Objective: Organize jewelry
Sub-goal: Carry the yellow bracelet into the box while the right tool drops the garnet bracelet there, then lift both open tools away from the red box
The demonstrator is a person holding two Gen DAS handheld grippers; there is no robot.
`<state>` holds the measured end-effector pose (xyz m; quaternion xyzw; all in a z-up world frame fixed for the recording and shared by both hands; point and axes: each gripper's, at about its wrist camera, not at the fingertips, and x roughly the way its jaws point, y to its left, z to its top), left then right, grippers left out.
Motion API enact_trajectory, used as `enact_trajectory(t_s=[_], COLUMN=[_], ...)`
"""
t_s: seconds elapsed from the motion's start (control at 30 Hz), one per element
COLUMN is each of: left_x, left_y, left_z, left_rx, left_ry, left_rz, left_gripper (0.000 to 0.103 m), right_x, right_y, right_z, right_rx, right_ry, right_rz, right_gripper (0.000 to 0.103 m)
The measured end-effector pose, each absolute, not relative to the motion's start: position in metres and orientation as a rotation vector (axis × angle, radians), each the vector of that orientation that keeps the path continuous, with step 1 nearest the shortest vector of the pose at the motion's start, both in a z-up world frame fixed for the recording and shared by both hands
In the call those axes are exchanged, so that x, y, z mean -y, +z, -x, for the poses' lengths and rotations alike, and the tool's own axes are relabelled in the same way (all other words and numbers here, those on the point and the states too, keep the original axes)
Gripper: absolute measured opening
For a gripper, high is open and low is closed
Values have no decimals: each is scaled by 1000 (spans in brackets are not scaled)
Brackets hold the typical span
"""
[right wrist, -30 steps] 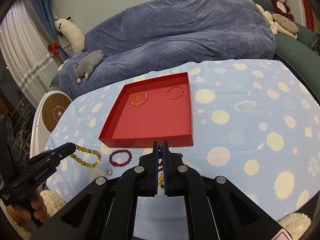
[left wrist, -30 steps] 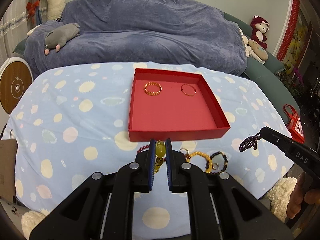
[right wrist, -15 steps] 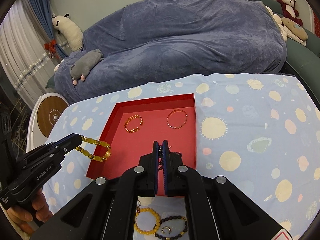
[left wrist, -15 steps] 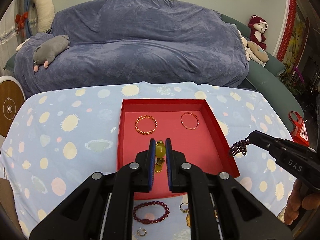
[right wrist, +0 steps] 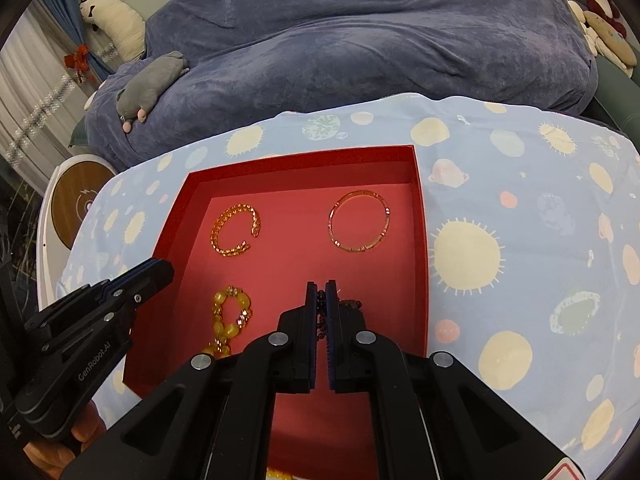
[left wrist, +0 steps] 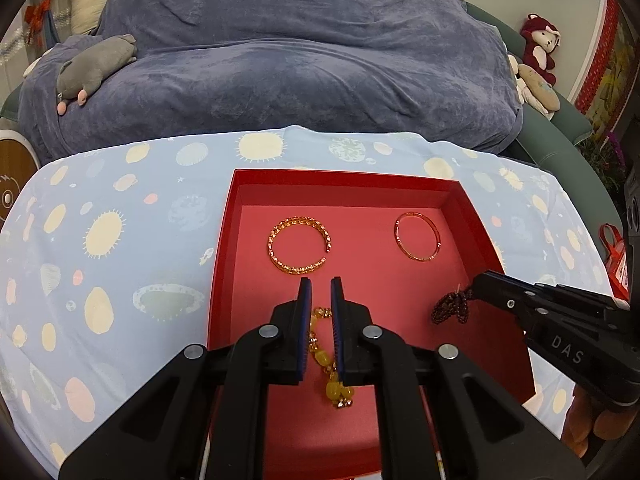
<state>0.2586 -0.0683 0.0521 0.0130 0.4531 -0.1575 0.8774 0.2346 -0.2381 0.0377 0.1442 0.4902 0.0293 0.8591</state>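
Observation:
A red tray (left wrist: 344, 178) (right wrist: 420, 216) sits on the spotted blue tablecloth. In it lie a gold chain bangle (left wrist: 298, 245) (right wrist: 236, 230) and a thin orange bangle (left wrist: 418, 236) (right wrist: 360, 222). A yellow bead bracelet (left wrist: 330, 364) (right wrist: 230, 316) lies on the tray floor under my left gripper (left wrist: 319, 286), whose jaws stand slightly apart and empty. My right gripper (right wrist: 321, 286) (left wrist: 476, 280) is shut on a dark purple bead bracelet (left wrist: 450, 308) (right wrist: 350, 303) that hangs down to the tray floor at its right side.
A blue-covered sofa (left wrist: 280, 60) with a grey plush toy (left wrist: 94, 66) stands behind the table. Stuffed animals (left wrist: 536, 64) lie at the right. A round white and wood device (right wrist: 76, 204) stands left of the table. A yellow bracelet (right wrist: 280, 474) shows at the lower edge.
Both grippers moved forward and down over the tray. The left gripper opened and let the yellow bead bracelet drop onto the tray floor. The right gripper lowered the dark bracelet into the tray.

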Motion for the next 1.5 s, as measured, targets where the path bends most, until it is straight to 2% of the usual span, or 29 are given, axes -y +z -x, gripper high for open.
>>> enact_trajectory(t_s=[0.03, 0.17, 0.2, 0.23, 0.3, 0.33, 0.53, 0.63, 1.0, 1.5], left_x=[68, 64, 63, 62, 59, 56, 38, 28, -4, -16], left_y=[52, 57, 58, 59, 62, 63, 71, 75, 72, 19], left_z=[-262, -271, -273, -273, -272, -271, -250, -233, -163, -88], left_rx=[-942, -918, -915, -911, -903, -899, -884, -880, -914, -1029], left_ry=[-324, -305, -299, -289, -276, -266, -247, -235, -203, -166], left_rz=[-20, -5, -4, -6, -5, -3, 30, 31, 56, 55], left_gripper=[10, 10, 11, 14, 26, 29, 33, 39, 39, 39], right_x=[238, 239, 238, 239, 241, 242, 250, 251, 244, 223], right_y=[39, 50, 54, 58, 64, 66, 73, 75, 72, 24], right_z=[-239, -247, -247, -246, -240, -235, -195, -172, -107, -38], right_rx=[-1016, -956, -941, -929, -909, -900, -874, -870, -906, -1032], right_ry=[60, 45, 39, 36, 26, 21, -2, -12, -18, -33], right_rz=[-313, -321, -309, -301, -299, -300, -290, -275, -290, -313], right_gripper=[8, 30, 32, 36, 41, 43, 44, 44, 44, 44])
